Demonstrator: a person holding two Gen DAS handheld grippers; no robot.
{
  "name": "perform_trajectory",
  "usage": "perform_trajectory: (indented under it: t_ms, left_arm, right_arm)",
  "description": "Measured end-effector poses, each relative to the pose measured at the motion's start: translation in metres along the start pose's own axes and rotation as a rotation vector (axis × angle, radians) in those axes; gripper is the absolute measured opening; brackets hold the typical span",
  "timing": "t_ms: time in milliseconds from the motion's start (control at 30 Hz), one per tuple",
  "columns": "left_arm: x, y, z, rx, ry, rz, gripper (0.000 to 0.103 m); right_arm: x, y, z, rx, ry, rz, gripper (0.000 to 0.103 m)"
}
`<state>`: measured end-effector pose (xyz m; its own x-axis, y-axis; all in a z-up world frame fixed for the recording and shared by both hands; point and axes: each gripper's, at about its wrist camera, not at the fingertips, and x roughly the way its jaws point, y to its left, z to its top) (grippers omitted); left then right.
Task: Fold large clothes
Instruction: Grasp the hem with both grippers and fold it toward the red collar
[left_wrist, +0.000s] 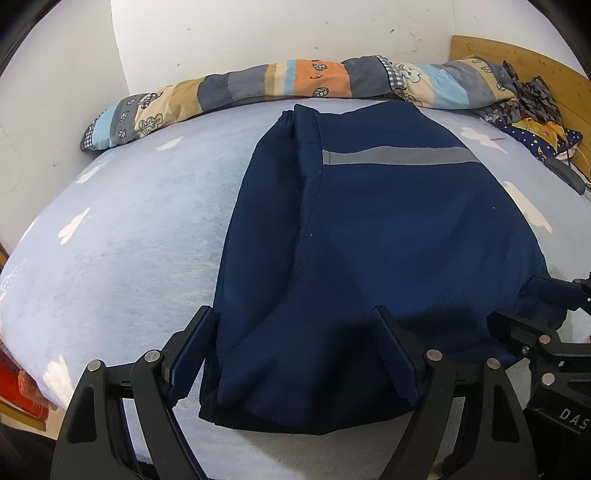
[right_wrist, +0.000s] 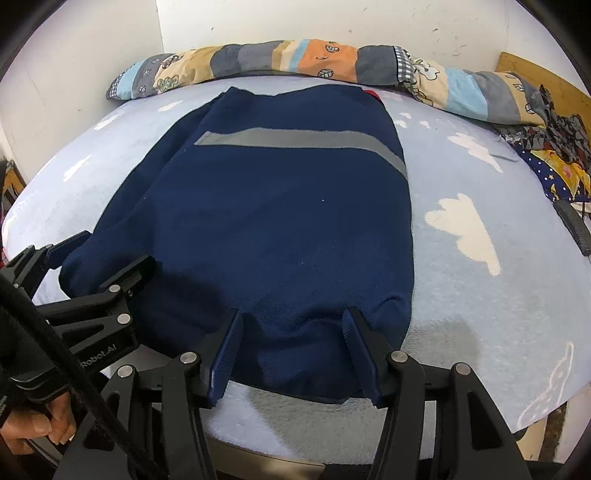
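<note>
Left wrist view: I am hovering both claws, left gripper (left_wrist: 295, 328) and right gripper (right_wrist: 293, 330), jaws apart, unclamped, over the navy jacket's (left_wrist: 388, 229) near hem; next, I judge, pinching it to fold away.

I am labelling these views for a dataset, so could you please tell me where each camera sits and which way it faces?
Left wrist: on the left gripper, looking down across the folded navy garment with a grey stripe towards the rolled patchwork quilt; its own open fingers and the right gripper show.
Right wrist: on the right gripper, facing likewise; its open fingers, the left gripper and a hand show.
Shared: garment, quilt, pale blue cloud-print sheet.
</note>
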<state>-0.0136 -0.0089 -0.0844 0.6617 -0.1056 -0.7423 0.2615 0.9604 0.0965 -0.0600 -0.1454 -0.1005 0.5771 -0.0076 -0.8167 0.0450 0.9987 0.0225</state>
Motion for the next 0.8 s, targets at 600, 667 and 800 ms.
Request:
perform_trajectory:
  t_ms: [600, 667, 800]
  left_arm:
    - [0.008, 0.027, -0.001, -0.097, 0.050, -0.025, 0.088]
    - [0.006, 0.030, 0.000, -0.119, 0.049, -0.034, 0.088]
    - [-0.013, 0.041, 0.010, -0.145, -0.012, -0.021, 0.088]
  right_arm:
    - [-0.001, -0.012, 0.004, 0.045, -0.006, 0.019, 0.070]
    - [-0.005, -0.008, 0.006, 0.041, -0.017, 0.034, 0.078]
    - [-0.045, -0.014, 0.015, 0.063, -0.163, 0.074, 0.075]
